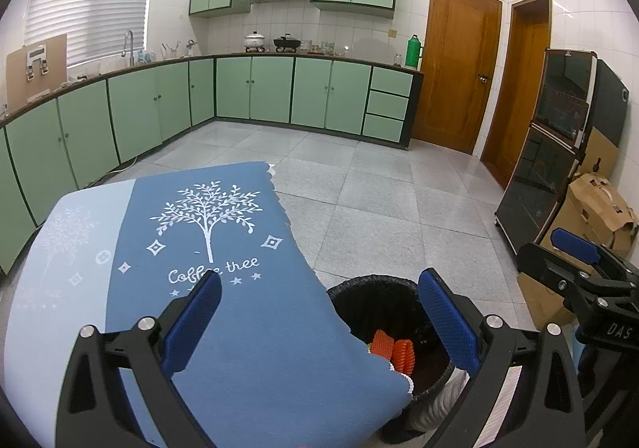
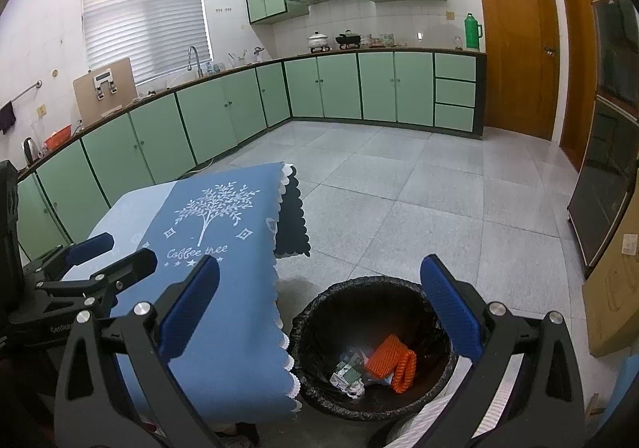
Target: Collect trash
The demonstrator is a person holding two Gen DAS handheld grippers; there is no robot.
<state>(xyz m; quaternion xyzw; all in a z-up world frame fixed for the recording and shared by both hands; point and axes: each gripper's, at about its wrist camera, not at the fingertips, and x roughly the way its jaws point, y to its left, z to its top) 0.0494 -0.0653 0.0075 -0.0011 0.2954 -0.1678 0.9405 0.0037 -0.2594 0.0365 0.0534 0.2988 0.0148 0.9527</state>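
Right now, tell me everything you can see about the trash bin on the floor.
The trash bin is round, lined with a black plastic bag folded over its rim. It stands upright on the grey tiled floor beside the table's hanging blue cloth. Inside lie an orange ribbed piece and crumpled paper scraps. Neither gripper touches it.

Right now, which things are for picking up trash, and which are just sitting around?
For the job: trash bin, orange foam net and crumpled wrapper inside it, open left gripper, open right gripper.

Just around: blue tablecloth, green thermos, pots.
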